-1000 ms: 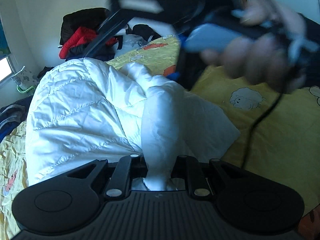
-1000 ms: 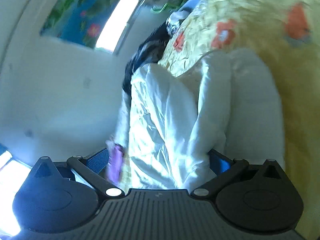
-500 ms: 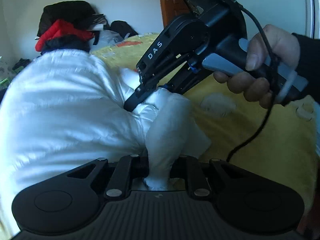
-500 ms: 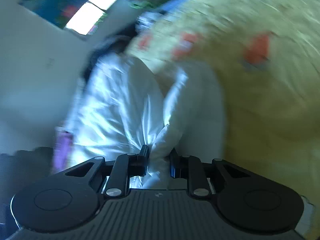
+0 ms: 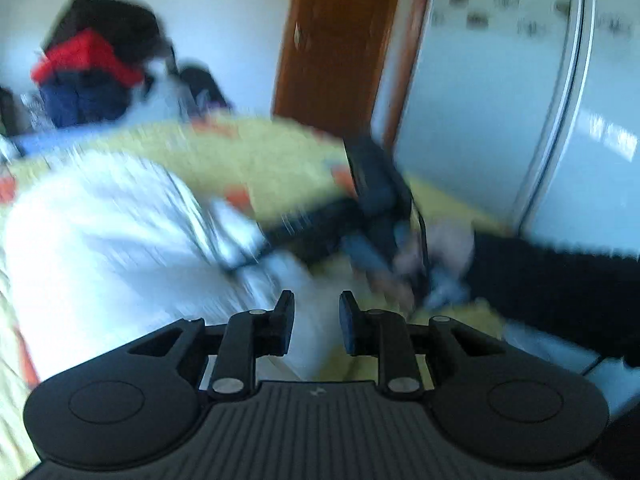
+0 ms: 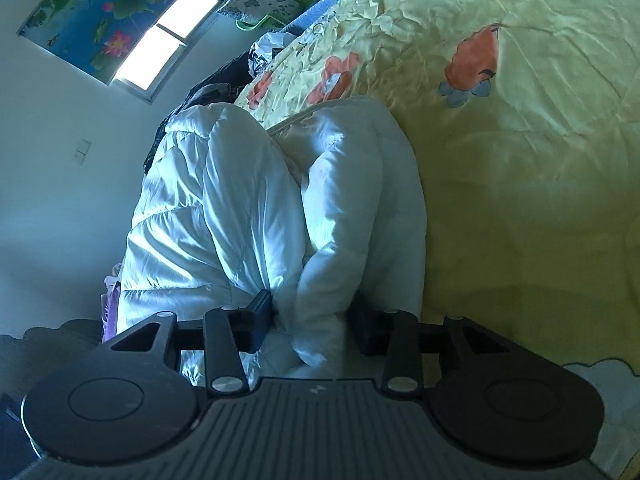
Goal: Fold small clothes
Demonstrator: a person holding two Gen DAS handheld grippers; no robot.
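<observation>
— What sort of place are we looking at here?

— A bedroom in a home. A yellow bedspread [image 6: 520,160] printed with orange cartoon figures is covering a bed and filling most of the right wrist view.

— Anything else pointing that way?

— A window [image 6: 168,36] is letting daylight in beside a lotus-flower picture [image 6: 100,12] that is hanging on the wall. In the blurred left wrist view, a brown wooden door [image 5: 340,40] is standing behind the bed, and a pile of red and dark clothes [image 5: 88,76] is sitting at the far side.
</observation>
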